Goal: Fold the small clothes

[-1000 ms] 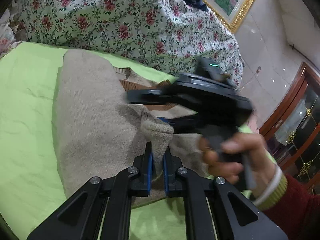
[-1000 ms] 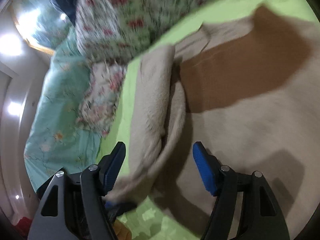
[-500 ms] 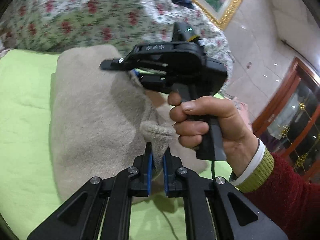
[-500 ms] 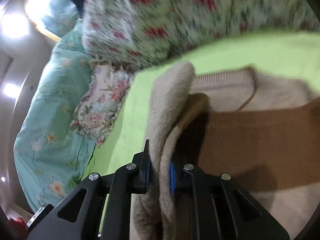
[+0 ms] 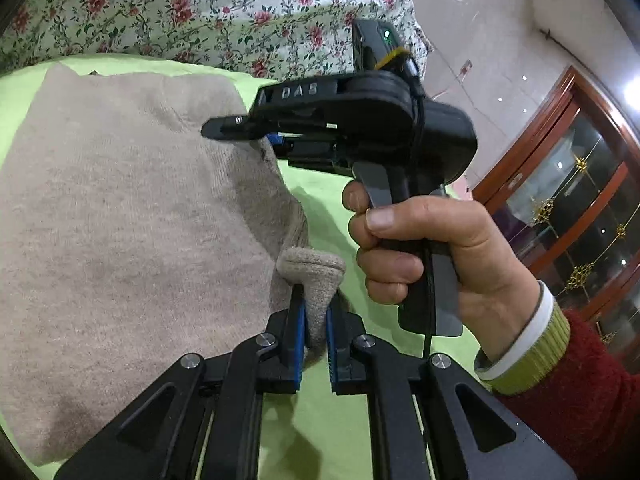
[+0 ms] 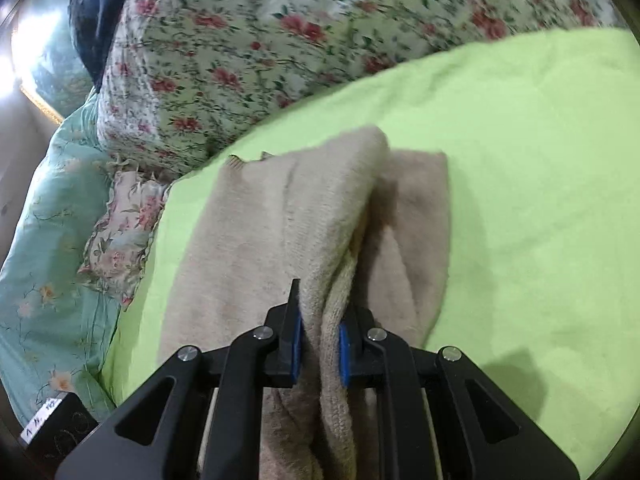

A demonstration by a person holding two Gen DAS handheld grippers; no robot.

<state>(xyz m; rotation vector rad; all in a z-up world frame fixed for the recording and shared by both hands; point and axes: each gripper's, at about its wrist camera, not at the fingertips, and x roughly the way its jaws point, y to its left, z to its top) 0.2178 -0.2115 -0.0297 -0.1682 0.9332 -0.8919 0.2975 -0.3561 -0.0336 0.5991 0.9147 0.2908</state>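
A beige knit sweater (image 5: 120,220) lies on the lime-green sheet (image 5: 332,204), one side folded over so the plain beige face is up. My left gripper (image 5: 316,300) is shut on a bunched edge of the sweater at its near right side. My right gripper (image 5: 260,136) shows in the left wrist view, held by a hand, and is shut on the sweater's far right edge. In the right wrist view my right gripper (image 6: 320,316) pinches a thick fold of the sweater (image 6: 288,216), which hangs in layers from the jaws.
A floral quilt (image 5: 192,12) is piled behind the sweater and also shows in the right wrist view (image 6: 280,40). A teal floral bedspread (image 6: 44,264) and a small floral pillow (image 6: 120,232) lie to the left. A wooden glass cabinet (image 5: 568,200) stands at the right.
My right gripper closed on the sweater's edge. Both grippers carried that side across, so the brown inner face is now covered by the beige fold.
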